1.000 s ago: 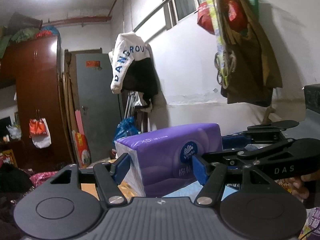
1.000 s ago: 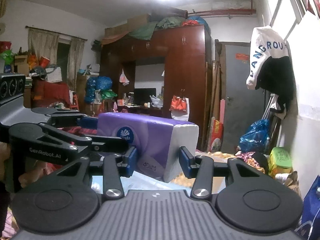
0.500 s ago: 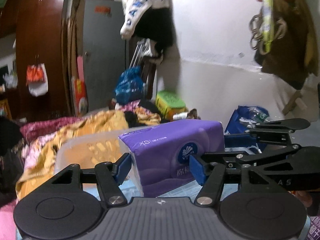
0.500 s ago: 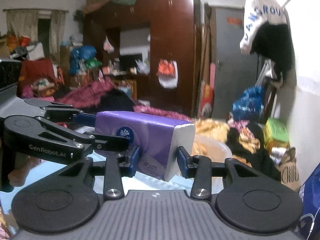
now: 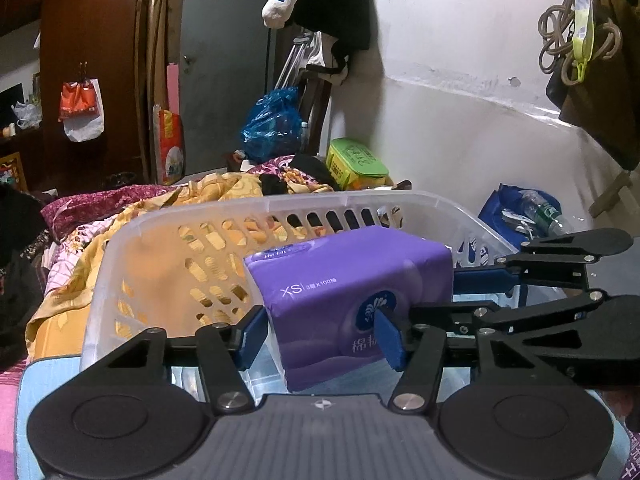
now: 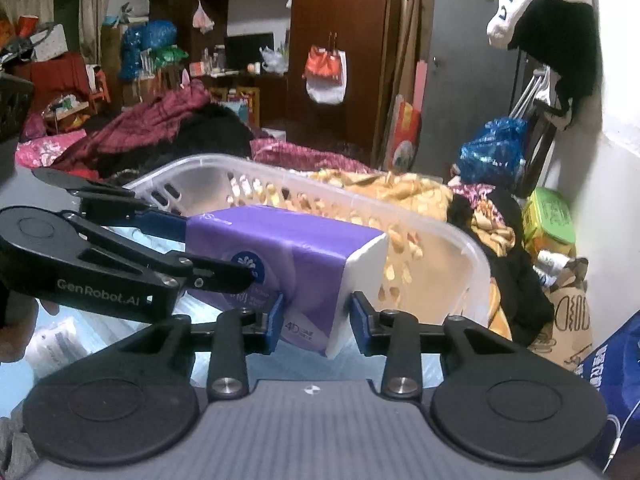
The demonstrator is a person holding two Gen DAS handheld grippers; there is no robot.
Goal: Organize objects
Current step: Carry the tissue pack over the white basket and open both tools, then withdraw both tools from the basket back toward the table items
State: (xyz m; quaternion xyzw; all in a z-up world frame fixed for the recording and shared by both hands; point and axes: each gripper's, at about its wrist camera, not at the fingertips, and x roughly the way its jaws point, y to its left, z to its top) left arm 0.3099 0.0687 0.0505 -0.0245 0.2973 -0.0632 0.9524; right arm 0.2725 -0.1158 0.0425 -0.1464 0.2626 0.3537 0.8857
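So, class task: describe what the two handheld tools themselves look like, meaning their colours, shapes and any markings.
Both tools are matte black, with a grey ribbed body flanked by two round discs, and silver screws on angled linkage arms. Each ends in blue finger pads. The left tool bears white lettering "GenRobot.AI" on its side, seen from the right wrist view. The right tool looks identical. No cables or sleeves are visible.

The tissue pack [image 5: 352, 280] has glossy purple plastic wrap; the basket [image 5: 168, 240] is translucent, smooth, perforated plastic; the wardrobe [image 6: 328, 40] is dark polished wood.
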